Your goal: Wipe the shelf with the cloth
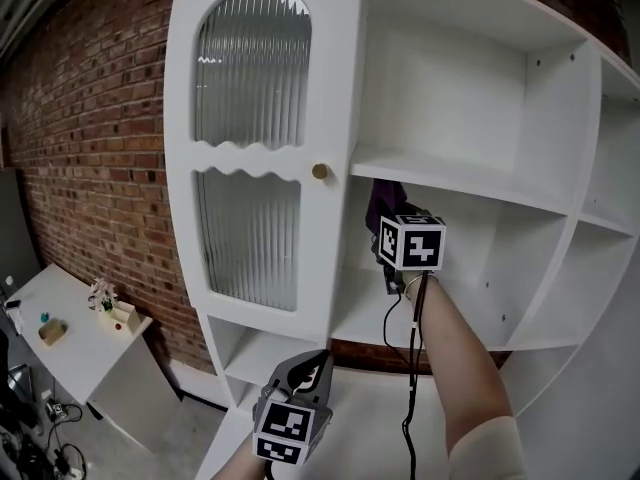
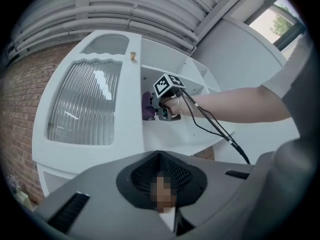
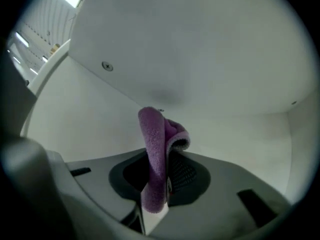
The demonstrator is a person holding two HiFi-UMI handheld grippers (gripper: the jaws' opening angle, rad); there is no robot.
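— Jaws of the right gripper (image 3: 154, 206)?
— Clamped on a purple cloth (image 3: 152, 149). It stands up from between them, folded over at the top.
— Where is the cloth?
— Inside the white shelf (image 1: 455, 181), in the middle bay. It sits just under the board above, near the bay's left wall. I can't tell whether it touches a surface.
— And the left gripper (image 1: 310, 368)?
— Jaws together with nothing between them. It is held low, well apart from the shelf and pointing up at it.
— What's beside the bay?
— A ribbed-glass door (image 1: 255, 158) with a round knob (image 1: 319, 172), and a brick wall (image 1: 90, 168) to the left.
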